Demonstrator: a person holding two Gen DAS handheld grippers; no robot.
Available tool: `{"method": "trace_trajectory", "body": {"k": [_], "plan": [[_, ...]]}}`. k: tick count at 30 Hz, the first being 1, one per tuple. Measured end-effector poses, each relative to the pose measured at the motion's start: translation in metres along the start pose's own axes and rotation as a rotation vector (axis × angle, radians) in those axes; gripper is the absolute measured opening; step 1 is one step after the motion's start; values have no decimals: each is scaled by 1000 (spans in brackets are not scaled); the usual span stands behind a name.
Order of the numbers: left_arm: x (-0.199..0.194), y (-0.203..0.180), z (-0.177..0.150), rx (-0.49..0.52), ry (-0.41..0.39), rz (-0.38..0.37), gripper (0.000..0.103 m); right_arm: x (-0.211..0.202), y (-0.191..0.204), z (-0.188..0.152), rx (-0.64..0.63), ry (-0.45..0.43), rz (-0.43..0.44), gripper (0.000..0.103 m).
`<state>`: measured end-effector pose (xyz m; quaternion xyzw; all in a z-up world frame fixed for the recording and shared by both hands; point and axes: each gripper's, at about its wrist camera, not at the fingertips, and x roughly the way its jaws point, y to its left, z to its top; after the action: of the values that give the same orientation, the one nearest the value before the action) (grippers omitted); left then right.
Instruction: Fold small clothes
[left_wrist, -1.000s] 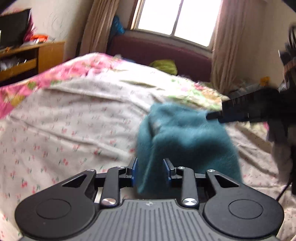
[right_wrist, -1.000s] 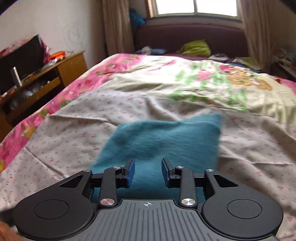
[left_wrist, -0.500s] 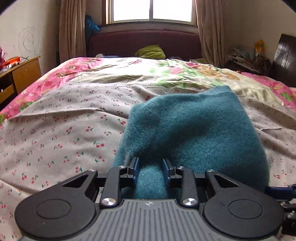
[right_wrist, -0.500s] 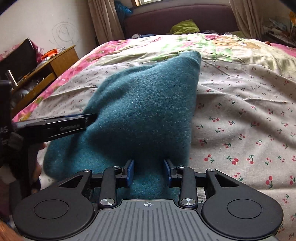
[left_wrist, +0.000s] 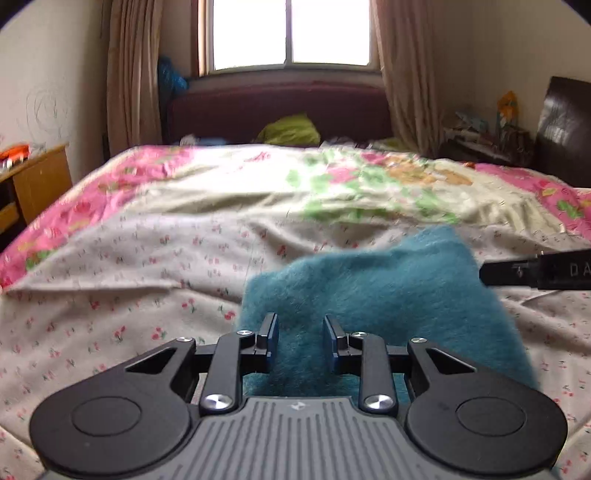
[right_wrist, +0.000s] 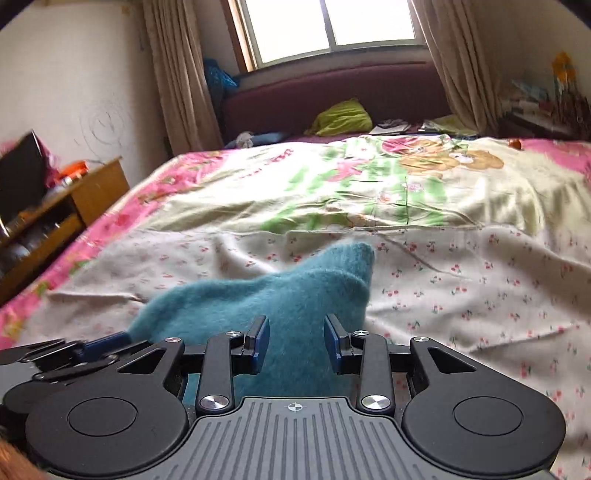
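Over the cherry-print bed sheet (left_wrist: 155, 280): fuzzy teal knit garment (left_wrist: 373, 295), pinched near-edge by my left tool (left_wrist: 300, 341) and right tool (right_wrist: 295, 345). Step: carrying fold. Next: lay flat, release.

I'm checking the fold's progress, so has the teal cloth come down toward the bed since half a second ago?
Yes. In the right wrist view the teal cloth peaked up near the pink quilt before; now its tip sits lower, against the cherry-print sheet.

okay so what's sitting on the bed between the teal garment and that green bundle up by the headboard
Nothing sits there. Both wrist views show only bedding between the teal garment and the green bundle: the cherry-print sheet, then the floral quilt.
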<state>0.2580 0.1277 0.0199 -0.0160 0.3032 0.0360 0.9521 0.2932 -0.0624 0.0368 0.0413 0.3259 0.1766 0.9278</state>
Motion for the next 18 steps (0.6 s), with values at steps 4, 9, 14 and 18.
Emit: {"method": "trace_trajectory", "body": {"k": [4, 9, 14, 18], "plan": [[22, 8, -9, -28, 20, -3, 42, 35, -2, -9, -24, 39, -33, 33], [34, 12, -8, -49, 44, -17, 42, 53, -12, -14, 20, 79, -45, 33], [21, 8, -1, -24, 49, -6, 42, 21, -7, -4, 34, 60, -56, 34], [-10, 14, -1, -53, 37, -13, 42, -28, -1, -15, -5, 10, -31, 34]]}}
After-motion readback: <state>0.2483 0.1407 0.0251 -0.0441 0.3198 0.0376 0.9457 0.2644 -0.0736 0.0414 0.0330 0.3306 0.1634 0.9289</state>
